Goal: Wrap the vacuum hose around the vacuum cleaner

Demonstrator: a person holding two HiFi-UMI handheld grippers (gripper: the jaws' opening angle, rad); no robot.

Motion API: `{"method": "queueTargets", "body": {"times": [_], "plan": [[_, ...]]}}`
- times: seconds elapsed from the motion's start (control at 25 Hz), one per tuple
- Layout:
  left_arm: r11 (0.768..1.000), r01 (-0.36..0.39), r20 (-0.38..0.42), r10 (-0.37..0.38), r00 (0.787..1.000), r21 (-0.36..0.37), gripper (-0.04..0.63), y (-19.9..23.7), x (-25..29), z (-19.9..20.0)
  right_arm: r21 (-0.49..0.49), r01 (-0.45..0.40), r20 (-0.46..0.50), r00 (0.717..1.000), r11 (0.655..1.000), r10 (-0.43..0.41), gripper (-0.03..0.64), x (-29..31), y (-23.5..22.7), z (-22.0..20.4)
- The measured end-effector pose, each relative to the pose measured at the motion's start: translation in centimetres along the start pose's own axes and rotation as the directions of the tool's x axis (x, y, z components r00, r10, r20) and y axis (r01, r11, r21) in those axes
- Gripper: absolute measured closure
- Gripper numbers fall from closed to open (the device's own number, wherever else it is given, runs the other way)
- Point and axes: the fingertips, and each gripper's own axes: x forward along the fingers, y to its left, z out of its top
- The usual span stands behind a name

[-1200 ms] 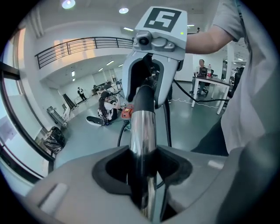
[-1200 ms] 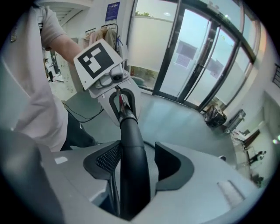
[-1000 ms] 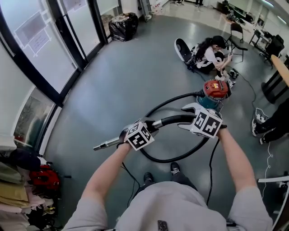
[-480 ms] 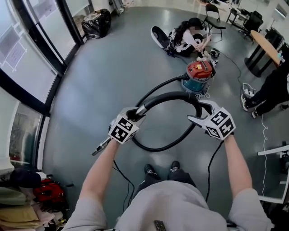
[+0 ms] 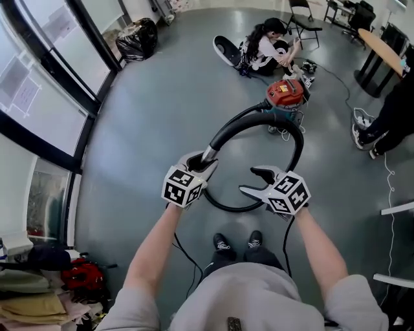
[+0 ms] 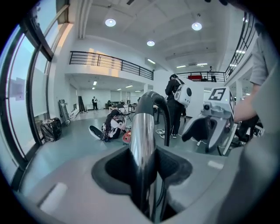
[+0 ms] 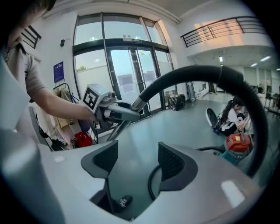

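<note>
Chrome wand (image 6: 143, 131) in left tongs (image 6: 144, 168) | right tongs (image 7: 133, 162) apart | head view unclear

1 vac cleaner (image 5: 285, 94), 1 hose (image 5: 259, 119), 2 tongs (left tongs (image 5: 204, 163) & right tongs (image 5: 256, 182)), 2 other ppl (1 sitting person (image 5: 267, 49), 1 standing person (image 5: 392, 106)), 1 chair (image 5: 301, 13), 1 black bin bag (image 5: 139, 36).
</note>
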Motion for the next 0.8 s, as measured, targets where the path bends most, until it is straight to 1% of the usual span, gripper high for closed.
{"method": "queueTargets", "body": {"times": [0.12, 0.24, 0.36, 0.52, 0.64, 0.8], "plan": [[0.998, 0.020, 0.027, -0.019, 0.999, -0.057, 0.434, -2.0, 0.9, 1.6, 0.048, -0.066, 0.015, 0.998, 0.997, 0.066, 0.304, 1.1, 1.3, -0.9], [0.995, 0.034, 0.039, -0.031, 0.999, -0.090, 0.434, -3.9, 2.5, 3.1, 0.098, -0.137, 0.035, 0.990, 0.986, 0.134, 0.310, 2.2, 1.7, -1.8], [0.994, 0.045, 0.040, -0.041, 0.998, -0.097, 0.434, -5.6, 4.1, 4.6, 0.114, -0.214, 0.020, 0.977, 0.970, 0.213, 0.311, 3.7, 2.8, -3.4], [0.994, 0.073, 0.043, -0.070, 0.997, -0.079, 0.434, -7.8, 5.5, 6.5, 0.131, -0.306, 0.012, 0.952, 0.943, 0.307, 0.308, 5.8, 5.1, -5.1], [0.993, 0.094, 0.051, -0.090, 0.995, -0.072, 0.434, -8.8, 6.8, 8.0, 0.160, -0.355, 0.063, 0.935, 0.921, 0.349, 0.307, 6.7, 5.4, -4.6], [0.991, 0.112, 0.067, -0.108, 0.992, -0.067, 0.434, -10.1, 8.2, 9.7, 0.214, -0.373, 0.177, 0.924, 0.903, 0.339, 0.316, 6.9, 4.7, -3.7]]}}
